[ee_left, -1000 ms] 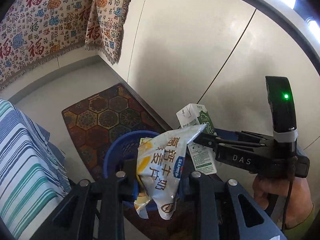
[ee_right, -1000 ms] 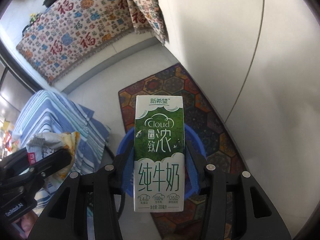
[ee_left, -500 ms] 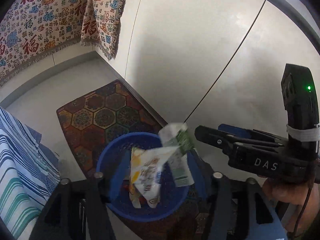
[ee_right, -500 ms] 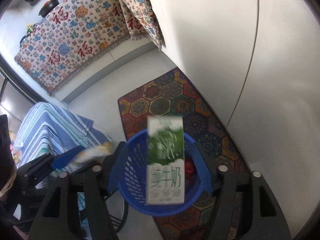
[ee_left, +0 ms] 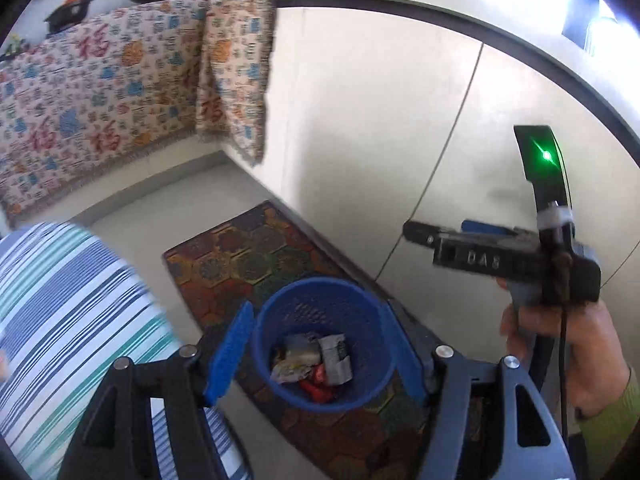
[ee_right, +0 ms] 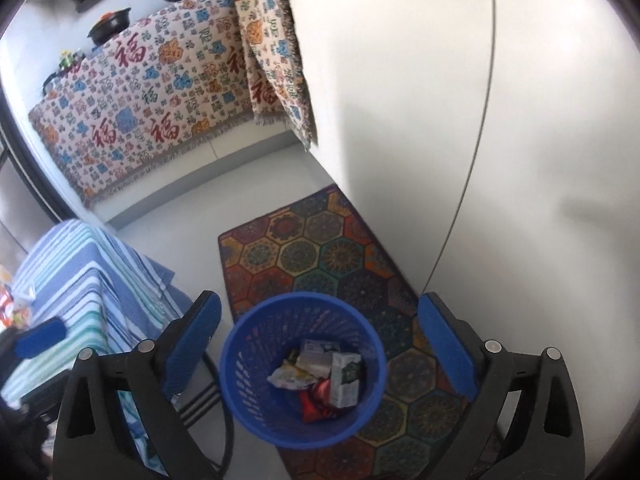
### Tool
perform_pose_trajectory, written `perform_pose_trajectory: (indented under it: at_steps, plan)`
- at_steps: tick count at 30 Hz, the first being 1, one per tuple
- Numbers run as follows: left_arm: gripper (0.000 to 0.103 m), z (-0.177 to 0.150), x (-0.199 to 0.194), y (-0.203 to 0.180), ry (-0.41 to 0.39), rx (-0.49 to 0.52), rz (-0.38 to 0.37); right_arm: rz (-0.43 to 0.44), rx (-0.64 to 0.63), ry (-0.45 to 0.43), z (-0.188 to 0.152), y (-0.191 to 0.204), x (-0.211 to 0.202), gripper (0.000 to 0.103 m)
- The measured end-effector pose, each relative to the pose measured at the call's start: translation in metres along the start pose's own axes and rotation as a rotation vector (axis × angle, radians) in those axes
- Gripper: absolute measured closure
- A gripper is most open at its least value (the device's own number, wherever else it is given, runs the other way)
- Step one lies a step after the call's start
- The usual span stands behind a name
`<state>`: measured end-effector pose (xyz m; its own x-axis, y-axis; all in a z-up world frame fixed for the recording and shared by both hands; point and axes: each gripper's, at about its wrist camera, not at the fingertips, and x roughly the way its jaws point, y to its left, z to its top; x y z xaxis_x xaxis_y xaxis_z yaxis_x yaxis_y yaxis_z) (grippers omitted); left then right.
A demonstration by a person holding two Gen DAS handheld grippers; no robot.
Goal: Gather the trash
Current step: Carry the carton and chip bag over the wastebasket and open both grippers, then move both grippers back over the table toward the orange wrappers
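A blue mesh basket [ee_left: 262,344] [ee_right: 240,344] stands on the floor rug below both grippers. Inside it lie a green-and-white milk carton [ee_right: 345,378] [ee_left: 337,360], a crumpled yellow-white snack bag [ee_right: 290,378] [ee_left: 292,364] and a red wrapper [ee_right: 316,400]. My left gripper [ee_left: 316,346] hangs above the basket with its jaws opening and nothing between them. My right gripper [ee_right: 320,344] is also over the basket, jaws opening wide and empty. In the left wrist view the right gripper [ee_left: 436,238] shows at the right, held by a hand [ee_left: 560,344].
A hexagon-patterned rug [ee_right: 304,248] lies along the white cabinet front [ee_right: 420,100]. A table under a blue striped cloth [ee_right: 76,276] stands at the left, close to the basket. A patterned cloth [ee_right: 140,100] covers the far counter, with pans on top.
The left gripper let go of the snack bag and the right let go of the milk carton; both fell into the basket. Both grippers opened and rose away from it.
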<state>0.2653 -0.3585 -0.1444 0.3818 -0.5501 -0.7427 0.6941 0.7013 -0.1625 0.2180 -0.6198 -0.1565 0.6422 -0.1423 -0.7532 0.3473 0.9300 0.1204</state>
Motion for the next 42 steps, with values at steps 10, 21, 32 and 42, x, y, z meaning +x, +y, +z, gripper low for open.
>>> perform_pose_trajectory:
  at_steps: [10,21,32,42]
  plan:
    - [0.034,-0.14,-0.115,0.134,0.102,-0.254,0.322,0.175,-0.313,-0.043,-0.048,0.169,-0.04,0.003]
    - [0.02,-0.208,-0.174,0.259,0.1,-0.405,0.523,0.317,-0.654,0.06,-0.153,0.338,-0.024,0.003]
    - [0.0,-0.204,-0.163,0.289,0.066,-0.432,0.545,0.369,-0.622,0.127,-0.146,0.362,0.0,0.0]
    - [0.0,-0.204,-0.163,0.289,0.063,-0.435,0.54,0.371,-0.62,0.126,-0.149,0.362,-0.001,0.0]
